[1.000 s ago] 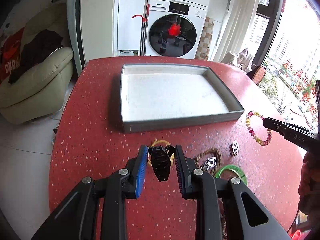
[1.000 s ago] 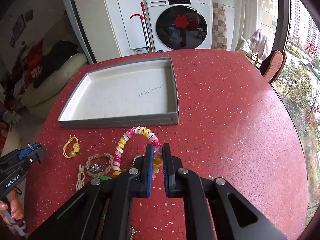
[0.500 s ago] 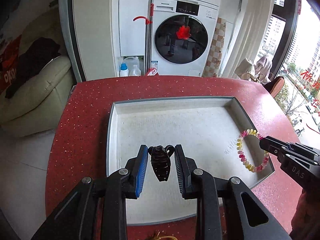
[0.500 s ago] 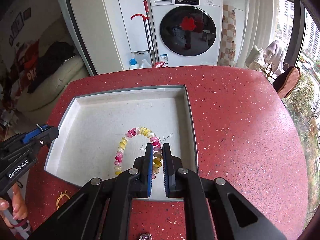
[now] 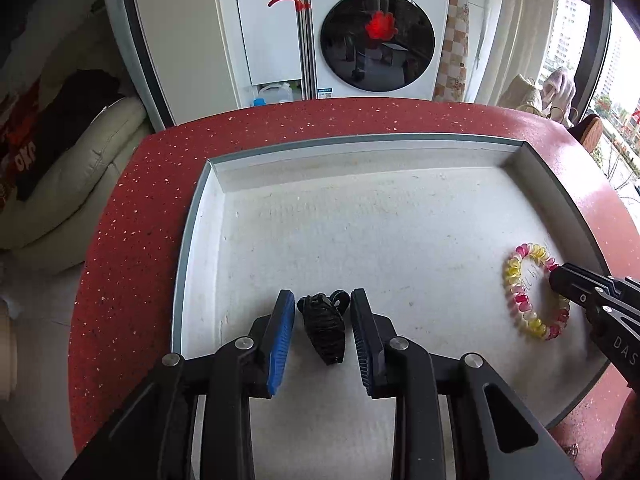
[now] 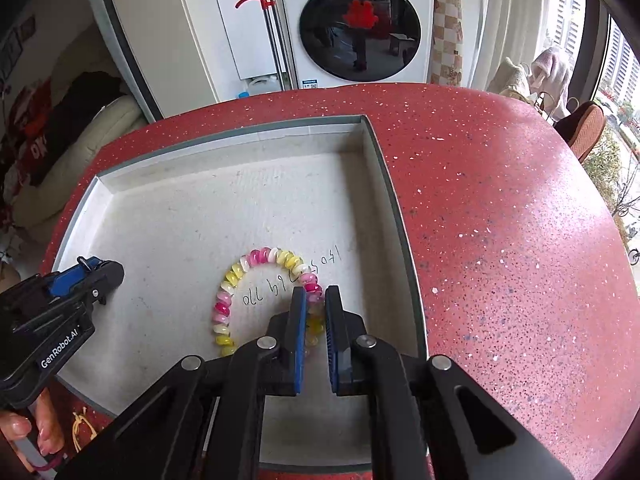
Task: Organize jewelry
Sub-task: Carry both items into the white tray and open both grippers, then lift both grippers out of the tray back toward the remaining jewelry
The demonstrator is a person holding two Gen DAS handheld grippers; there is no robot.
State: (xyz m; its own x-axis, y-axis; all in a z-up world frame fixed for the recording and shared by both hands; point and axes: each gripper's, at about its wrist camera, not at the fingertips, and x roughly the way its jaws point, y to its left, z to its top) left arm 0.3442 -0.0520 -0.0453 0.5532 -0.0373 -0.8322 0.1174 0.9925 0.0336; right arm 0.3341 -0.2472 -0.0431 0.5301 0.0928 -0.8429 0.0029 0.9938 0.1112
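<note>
A grey tray (image 5: 200, 200) with a white floor sits on the red table; it also shows in the right wrist view (image 6: 384, 168). My left gripper (image 5: 323, 304) is shut on a black hair claw clip (image 5: 324, 330) and holds it over the tray's near left part. My right gripper (image 6: 316, 300) is shut on a pink and yellow beaded bracelet (image 6: 256, 258), which hangs low over or rests on the tray floor near its right wall. The bracelet also shows in the left wrist view (image 5: 516, 284), with the right gripper (image 5: 560, 276) at its right side.
A yellow string bracelet (image 6: 82, 428) lies on the red table (image 6: 500, 200) in front of the tray's left corner. A washing machine (image 5: 376, 28) and a cream sofa (image 5: 80, 168) stand beyond the table's far edge.
Both grippers moved forward from the table in front of the tray to over the tray, carrying the clip and the bracelet, and came lower toward the tray floor.
</note>
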